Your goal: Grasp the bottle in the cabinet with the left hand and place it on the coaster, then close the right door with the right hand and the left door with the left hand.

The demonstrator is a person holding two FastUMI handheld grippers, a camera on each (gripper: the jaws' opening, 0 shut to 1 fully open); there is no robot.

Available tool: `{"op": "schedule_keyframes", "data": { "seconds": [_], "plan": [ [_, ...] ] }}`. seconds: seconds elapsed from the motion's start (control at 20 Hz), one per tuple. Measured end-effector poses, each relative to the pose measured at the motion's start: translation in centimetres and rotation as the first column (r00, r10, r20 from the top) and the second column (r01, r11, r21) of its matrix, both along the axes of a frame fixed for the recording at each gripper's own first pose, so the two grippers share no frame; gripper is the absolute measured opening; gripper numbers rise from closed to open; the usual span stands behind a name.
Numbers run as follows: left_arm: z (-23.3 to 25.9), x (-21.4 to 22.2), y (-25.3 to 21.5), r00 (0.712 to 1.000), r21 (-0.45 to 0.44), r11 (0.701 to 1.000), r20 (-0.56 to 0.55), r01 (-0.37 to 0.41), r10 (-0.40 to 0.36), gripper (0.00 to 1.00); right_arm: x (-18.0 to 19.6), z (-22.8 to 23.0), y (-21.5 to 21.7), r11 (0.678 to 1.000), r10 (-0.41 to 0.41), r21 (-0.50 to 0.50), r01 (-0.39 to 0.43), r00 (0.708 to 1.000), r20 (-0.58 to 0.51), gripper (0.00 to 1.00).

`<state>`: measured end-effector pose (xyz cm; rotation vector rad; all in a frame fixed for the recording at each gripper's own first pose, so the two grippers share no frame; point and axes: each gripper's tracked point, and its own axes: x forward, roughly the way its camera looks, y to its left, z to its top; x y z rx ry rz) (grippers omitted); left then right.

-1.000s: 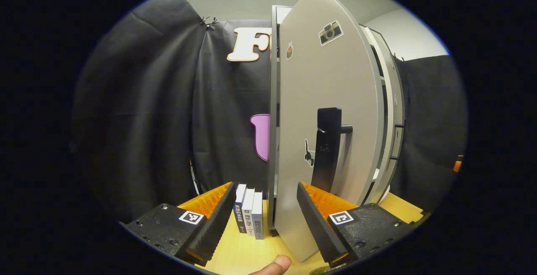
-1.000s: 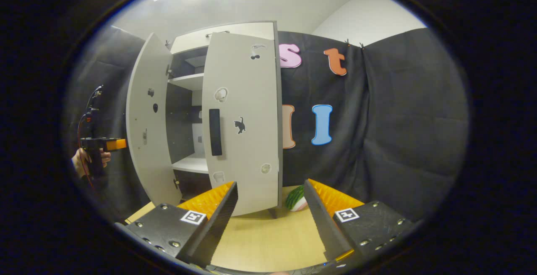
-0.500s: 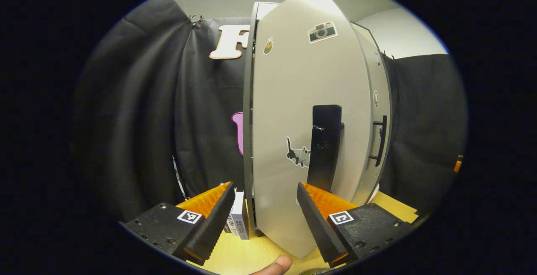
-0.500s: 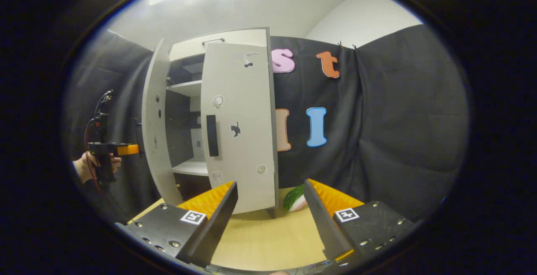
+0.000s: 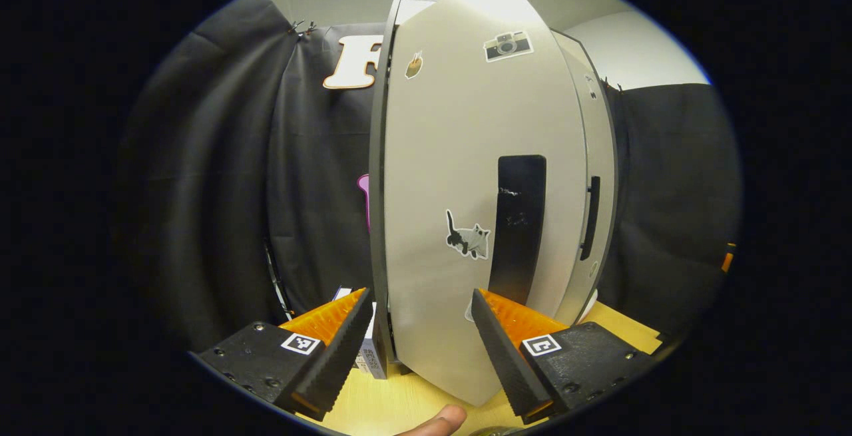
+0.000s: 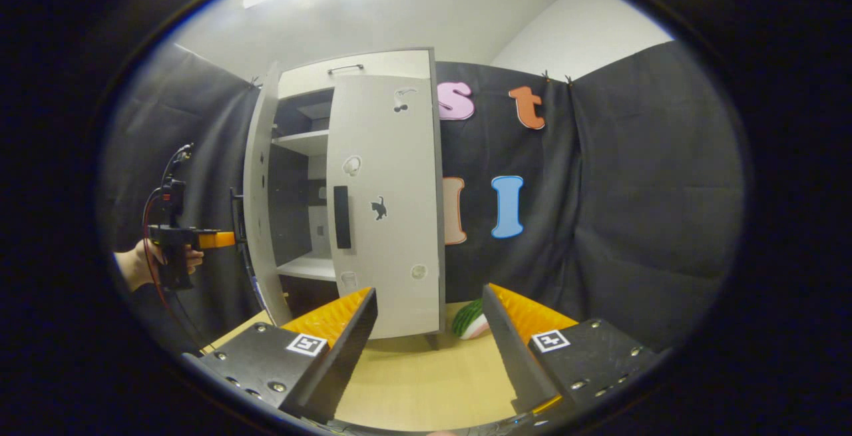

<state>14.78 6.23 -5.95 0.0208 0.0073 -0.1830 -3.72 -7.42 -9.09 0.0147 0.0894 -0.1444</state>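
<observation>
Left black-and-orange claw (image 5: 413,336) stands with its fingers apart, empty, close before the pale grey left cabinet door (image 5: 466,176) in the middle of the left gripper view. I judge the last step is in hand: pushing this door closed. In the right gripper view the door (image 6: 256,190) at centre left is ajar, while the right grey door (image 6: 386,223) looks closed. Next comes a steady push until it meets the frame. Right claw (image 6: 429,349) rests apart, low over the wooden table (image 6: 419,389).
</observation>
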Motion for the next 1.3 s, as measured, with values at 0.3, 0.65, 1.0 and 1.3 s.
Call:
{"op": "schedule_keyframes", "data": {
  "seconds": [0.3,0.65,1.0,1.3],
  "plan": [
    [-0.1,0.2,-1.3,0.999,-0.008,0.999,-0.001,0.035,-0.035,0.95,0.0,-0.3,-0.1,1.0,-0.013,0.002,0.013,1.0,0.003,0.94],
    [-0.2,-0.1,-2.2,0.998,-0.018,0.998,-0.013,0.058,-0.058,0.95,-0.8,0.9,0.3,1.0,-0.025,0.0,0.025,0.999,0.02,0.96],
    [0.9,-4.0,-2.9,0.999,-0.072,0.996,0.006,0.053,-0.053,0.96,-2.3,2.4,0.7,0.999,-0.035,0.014,0.035,0.999,0.037,0.96],
    [1.9,-9.1,-3.2,0.998,-0.038,0.998,0.024,0.055,-0.054,0.96,-5.7,4.7,2.6,1.0,-0.004,0.01,0.003,0.995,0.1,0.94]
  ]
}}
